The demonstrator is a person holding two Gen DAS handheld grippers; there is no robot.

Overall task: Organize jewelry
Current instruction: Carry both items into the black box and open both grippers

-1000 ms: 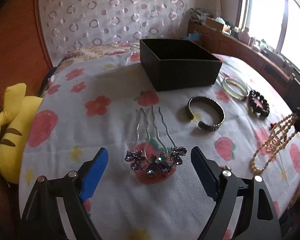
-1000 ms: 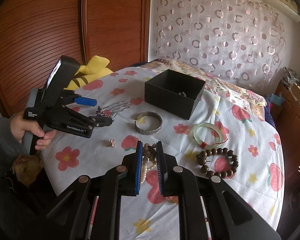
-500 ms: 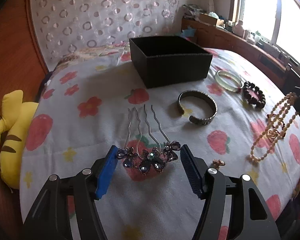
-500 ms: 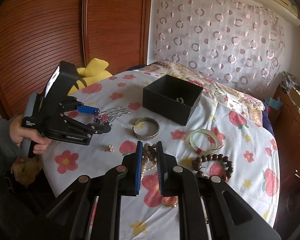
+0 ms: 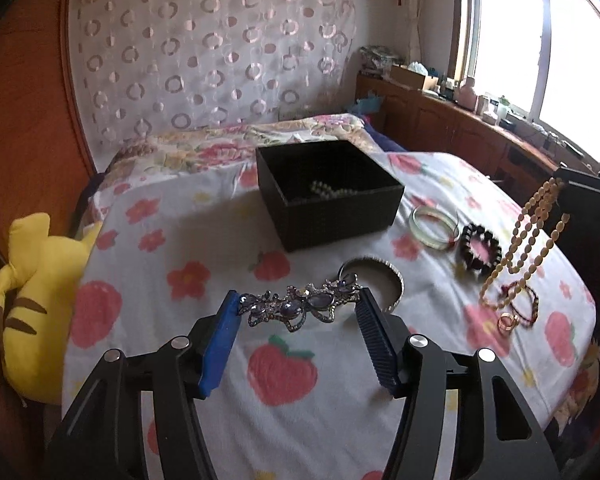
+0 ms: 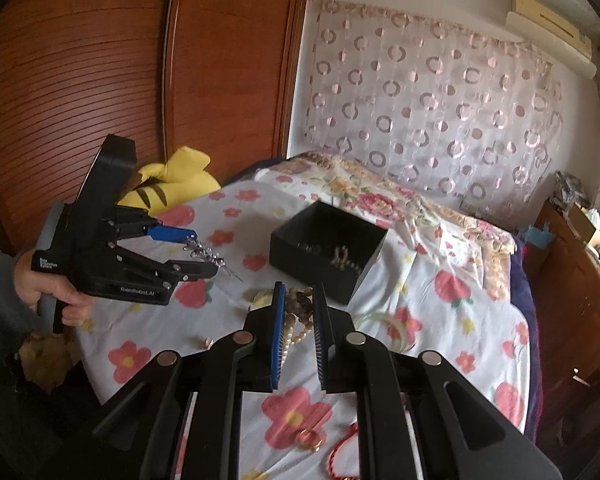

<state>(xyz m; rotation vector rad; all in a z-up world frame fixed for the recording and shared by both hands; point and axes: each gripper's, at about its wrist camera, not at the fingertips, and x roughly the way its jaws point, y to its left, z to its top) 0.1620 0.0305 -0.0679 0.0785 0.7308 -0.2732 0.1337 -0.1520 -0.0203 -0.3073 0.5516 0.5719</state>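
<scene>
Both tongs have risen, left (image 5: 298, 314) closing on hairpin (image 5: 300, 308), right (image 6: 298, 308) gripping necklace (image 6: 296, 320).

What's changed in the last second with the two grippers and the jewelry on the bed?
The left gripper closed on the jeweled hair comb and lifted it off the bedspread. The right gripper raised the bead necklace. The black box, cuff and bracelets stayed put.

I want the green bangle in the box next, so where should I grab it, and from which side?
The green bangle lies flat on the cloth, right of the black box, with the dark bead bracelet close on its right. Probably best to come straight down and pinch its left rim, one side inside the hole, one outside, since that arc is clear.
</scene>
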